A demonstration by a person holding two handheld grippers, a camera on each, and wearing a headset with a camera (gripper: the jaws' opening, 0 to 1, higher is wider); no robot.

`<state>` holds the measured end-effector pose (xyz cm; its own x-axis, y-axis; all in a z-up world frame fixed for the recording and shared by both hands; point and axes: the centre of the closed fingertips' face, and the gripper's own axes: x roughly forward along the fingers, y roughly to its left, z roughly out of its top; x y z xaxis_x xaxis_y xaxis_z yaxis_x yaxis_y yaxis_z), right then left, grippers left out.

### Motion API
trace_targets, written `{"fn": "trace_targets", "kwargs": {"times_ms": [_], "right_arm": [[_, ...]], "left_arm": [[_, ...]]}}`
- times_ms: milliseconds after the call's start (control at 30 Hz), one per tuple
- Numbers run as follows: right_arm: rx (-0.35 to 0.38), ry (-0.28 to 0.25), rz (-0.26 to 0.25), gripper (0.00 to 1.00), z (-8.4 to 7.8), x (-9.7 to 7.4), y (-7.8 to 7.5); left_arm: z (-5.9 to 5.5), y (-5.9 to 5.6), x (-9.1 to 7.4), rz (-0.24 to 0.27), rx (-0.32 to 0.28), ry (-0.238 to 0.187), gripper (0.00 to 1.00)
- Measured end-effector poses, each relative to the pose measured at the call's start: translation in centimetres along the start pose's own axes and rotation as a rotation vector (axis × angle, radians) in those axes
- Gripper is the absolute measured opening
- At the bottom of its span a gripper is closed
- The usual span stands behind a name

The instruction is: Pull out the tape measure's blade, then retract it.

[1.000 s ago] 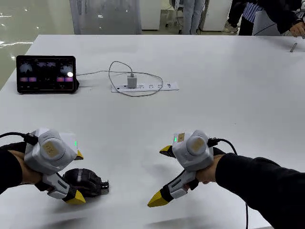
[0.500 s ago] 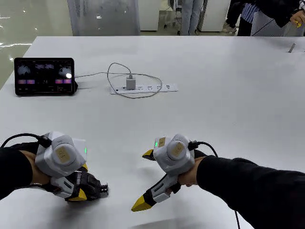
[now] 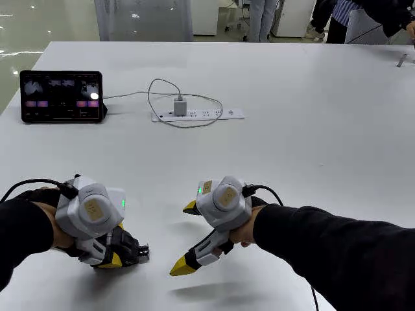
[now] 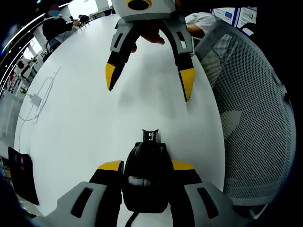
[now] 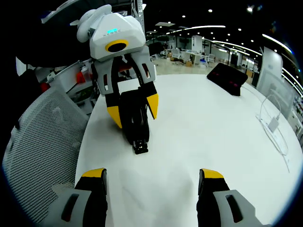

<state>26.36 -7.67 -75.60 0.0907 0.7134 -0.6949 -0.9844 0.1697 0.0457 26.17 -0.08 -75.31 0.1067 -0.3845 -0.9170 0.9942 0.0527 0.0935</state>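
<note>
The table (image 3: 292, 129) has a smooth white top with a soft sheen, close to matt. The left tool (image 4: 146, 165) and right tool (image 5: 151, 173) are hard plastic: pale grey-white shells, lightly glossy, with dark jaw arms and flat yellow tips. The tape measure (image 4: 146, 189) has a black casing, mostly matt and rubbery-looking, with a shinier patch on top. The tablet (image 3: 62, 96) has a glossy dark screen. The charger cable (image 3: 130, 96) and power strip (image 3: 198, 115) look like smooth white plastic. The chair (image 4: 251, 109) back is grey open mesh. The sleeves (image 3: 337, 253) are matt black cloth. The floor (image 3: 26, 32) is polished and mirrors the lights
</note>
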Motion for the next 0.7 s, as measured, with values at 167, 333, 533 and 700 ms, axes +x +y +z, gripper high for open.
{"fn": "trace_targets", "kwargs": {"times_ms": [167,333,533,700], "right_arm": [[-0.049,0.019,0.011,0.70,0.3,1.0,0.5],[-0.064,0.021,0.027,0.67,0.8,1.6,1.0],[-0.061,0.013,0.040,0.61,1.3,2.2,1.2],[-0.082,0.026,0.056,0.56,1.2,3.2,1.5]], "left_arm": [[0.1,-0.1,0.0,0.011,0.004,0.008,0.33],[0.0,0.0,-0.1,0.009,0.004,0.018,0.33],[0.0,0.0,0.0,0.008,0.001,0.007,0.33],[0.1,-0.1,-0.1,0.009,-0.003,0.005,0.32]]}}
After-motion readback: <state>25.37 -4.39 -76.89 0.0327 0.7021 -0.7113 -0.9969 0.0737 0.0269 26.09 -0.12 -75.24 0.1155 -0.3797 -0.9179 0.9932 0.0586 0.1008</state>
